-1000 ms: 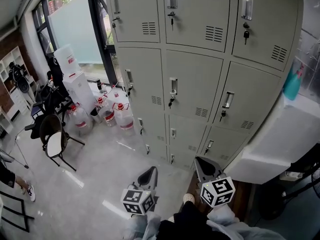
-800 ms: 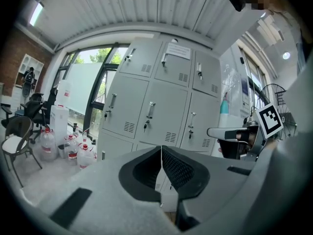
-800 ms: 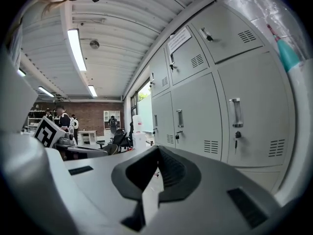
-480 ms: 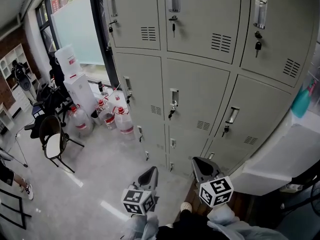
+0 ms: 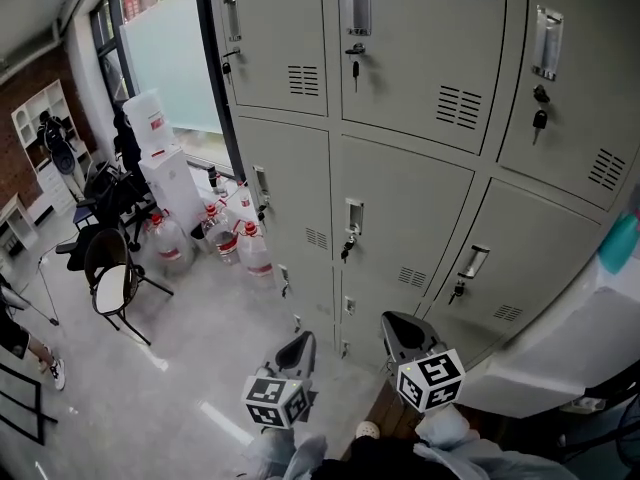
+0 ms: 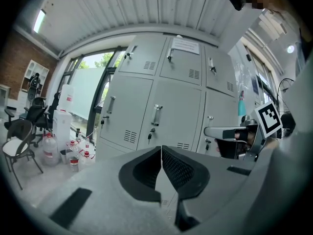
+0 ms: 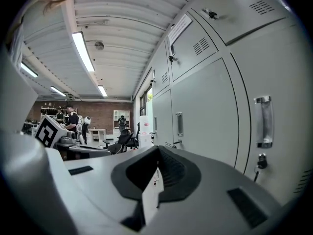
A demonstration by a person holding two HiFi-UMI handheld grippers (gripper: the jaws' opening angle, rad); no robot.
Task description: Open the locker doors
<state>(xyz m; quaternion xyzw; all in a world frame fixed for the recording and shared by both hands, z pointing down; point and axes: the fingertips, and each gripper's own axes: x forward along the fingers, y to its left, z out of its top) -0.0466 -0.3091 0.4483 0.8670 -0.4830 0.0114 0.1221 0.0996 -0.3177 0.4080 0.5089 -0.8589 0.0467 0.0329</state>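
Left hand-held gripper [image 5: 299, 348] and right hand-held gripper [image 5: 402, 328] sit side by side at the near edge of the head view. Both have their jaws pressed together with nothing between them.

Over the last second I have carried both forward. The bank of grey lockers [image 5: 400, 183] now fills more of the view than it did, and its middle row sits closer ahead of the tips. All the doors [image 5: 290, 193] are still shut, so no opening has begun; I judge this to be the approach.

Both grippers point almost level toward the lockers and are well apart from any metal. The nearest recessed handle [image 5: 354, 216], with a key [image 5: 346, 250] hanging under it, lies beyond and between the two tips. To the left, water bottles [image 5: 255, 250] and a chair [image 5: 108, 280] stand on the floor [image 5: 190, 368].
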